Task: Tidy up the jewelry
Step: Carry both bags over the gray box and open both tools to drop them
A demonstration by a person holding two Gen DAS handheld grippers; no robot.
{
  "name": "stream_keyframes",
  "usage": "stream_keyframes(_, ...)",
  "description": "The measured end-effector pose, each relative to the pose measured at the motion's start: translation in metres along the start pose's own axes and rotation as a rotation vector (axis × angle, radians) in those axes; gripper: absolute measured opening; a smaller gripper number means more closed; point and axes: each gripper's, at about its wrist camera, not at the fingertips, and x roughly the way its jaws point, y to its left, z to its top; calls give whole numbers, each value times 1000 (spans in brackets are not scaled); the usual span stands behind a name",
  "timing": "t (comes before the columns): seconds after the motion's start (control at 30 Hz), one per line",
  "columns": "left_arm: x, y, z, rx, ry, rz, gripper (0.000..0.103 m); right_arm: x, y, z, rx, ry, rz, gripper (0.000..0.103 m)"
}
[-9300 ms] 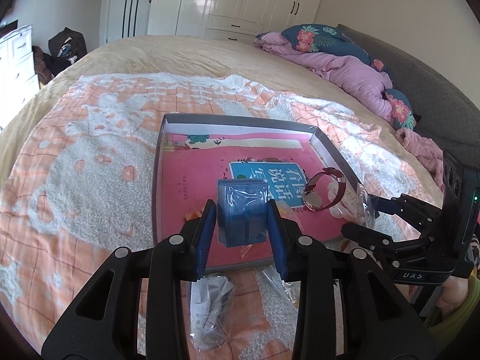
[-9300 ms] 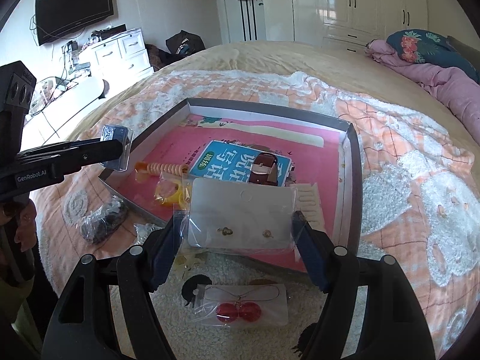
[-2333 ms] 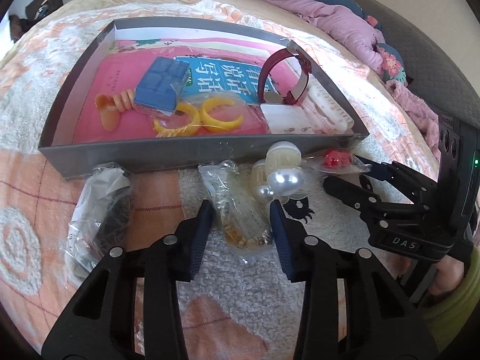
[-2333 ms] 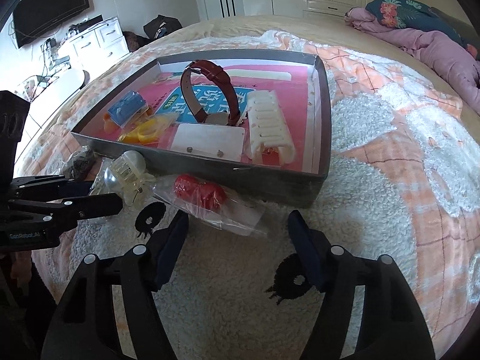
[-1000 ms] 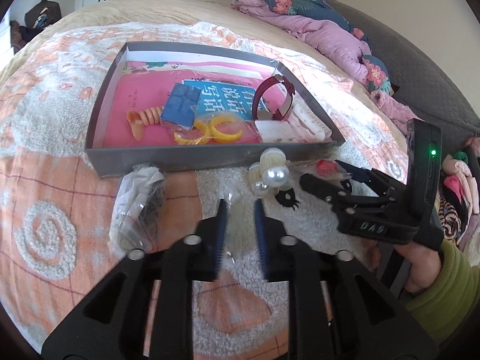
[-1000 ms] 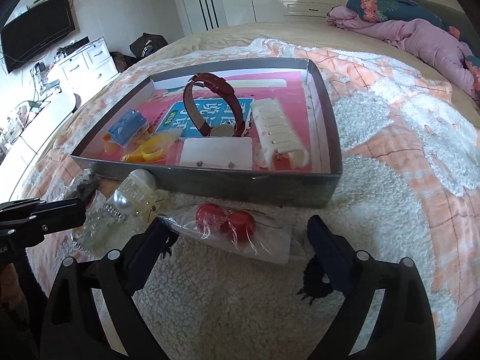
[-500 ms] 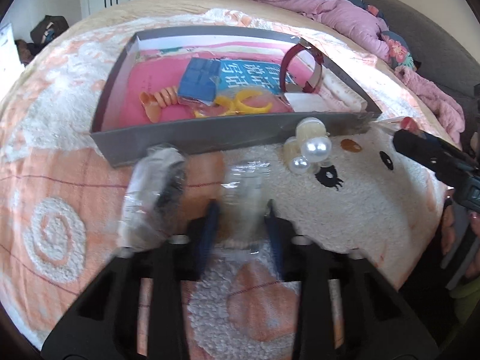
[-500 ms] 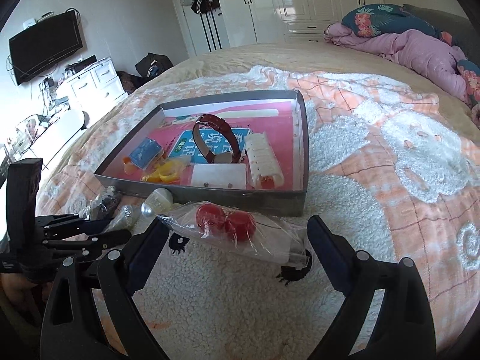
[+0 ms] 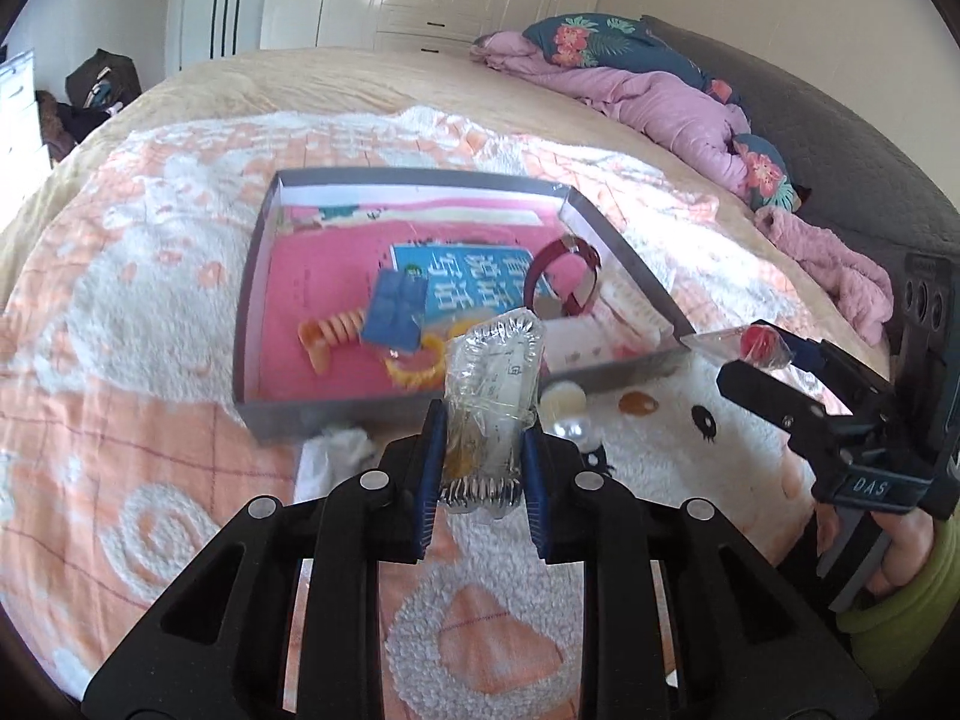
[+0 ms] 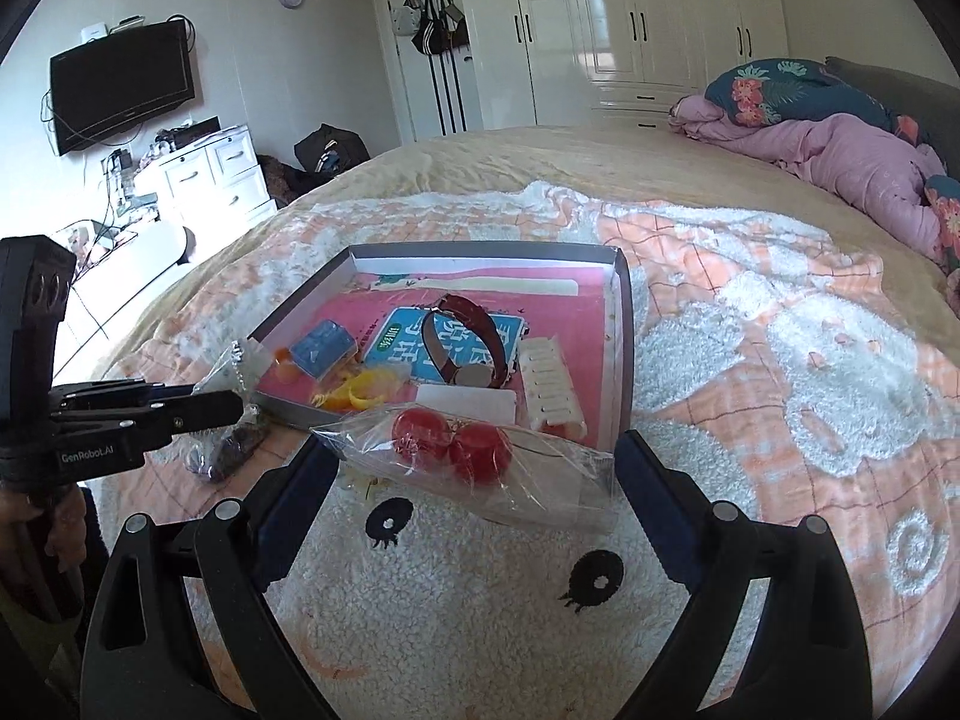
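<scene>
"DAS" on right tongs [image 9: 774, 360], "GenRobot.AI" on left tongs [image 10: 234, 402], tray [image 10: 621, 360] print seemingly Chinese

tray [image 9: 252, 324]: on the bed [image 9: 120, 240], at 12 o'clock
watch [image 9: 564, 282]: in tray, 2 o'clock of hair clip [image 9: 327, 333]
pearls [image 9: 567, 414]: on blanket, outside tray's near wall

A home bedroom: bed [image 10: 540, 180], white wardrobes [image 10: 630, 24], wall television [image 10: 120, 84]
</scene>
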Motion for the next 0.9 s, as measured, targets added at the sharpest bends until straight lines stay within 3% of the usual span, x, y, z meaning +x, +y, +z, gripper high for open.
stream_keyframes(0.57,9,25,45,2,-40,96,16,33,2,41,-82,-4,-17,92)
stream_keyframes(0.9,26,55,45,-45,-16,149,16,63,11,36,-109,58,1,92)
